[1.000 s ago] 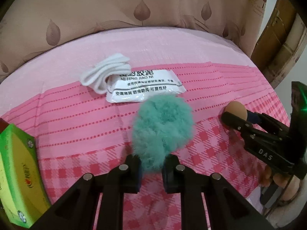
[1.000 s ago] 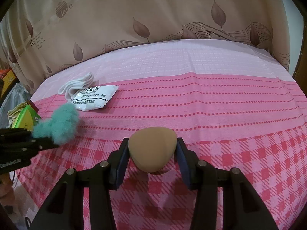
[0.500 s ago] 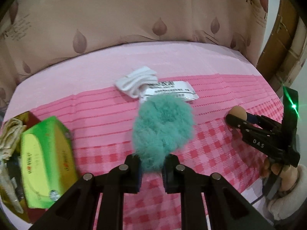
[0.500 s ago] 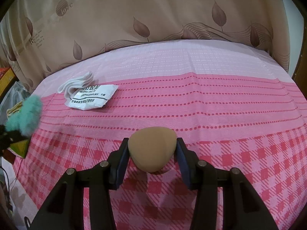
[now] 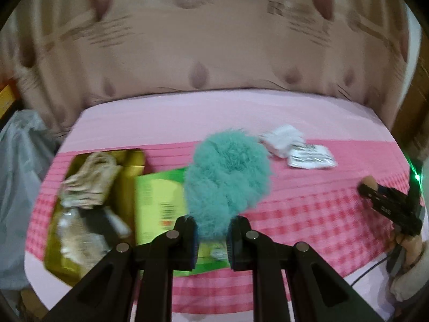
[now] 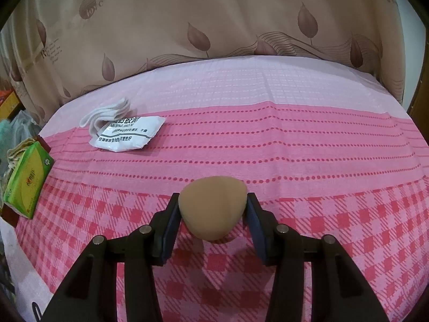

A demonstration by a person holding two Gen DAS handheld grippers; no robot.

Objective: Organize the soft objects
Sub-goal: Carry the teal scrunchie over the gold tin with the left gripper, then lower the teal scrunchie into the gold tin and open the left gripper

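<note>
My left gripper [image 5: 211, 238] is shut on a fluffy teal pom-pom [image 5: 228, 179] and holds it above the left end of the pink bed, over a green tissue pack [image 5: 158, 201]. My right gripper [image 6: 213, 221] is shut on a tan egg-shaped sponge [image 6: 213, 210] just above the checked cover; it also shows at the right in the left wrist view [image 5: 386, 201]. A folded white cloth [image 6: 108, 112] and a white sachet [image 6: 131, 134] lie together at the back left.
A yellow tray [image 5: 128, 196] holding beige cloths and other items sits at the bed's left end beside the green tissue pack [image 6: 26, 182]. A brown leaf-print curtain [image 6: 214, 21] hangs behind the bed. A grey plastic bag [image 5: 18, 166] sits off the left edge.
My left gripper has swung left with the pom-pom, from near the sachet to over the tissue pack and tray. The right gripper has stayed in place with the sponge.
</note>
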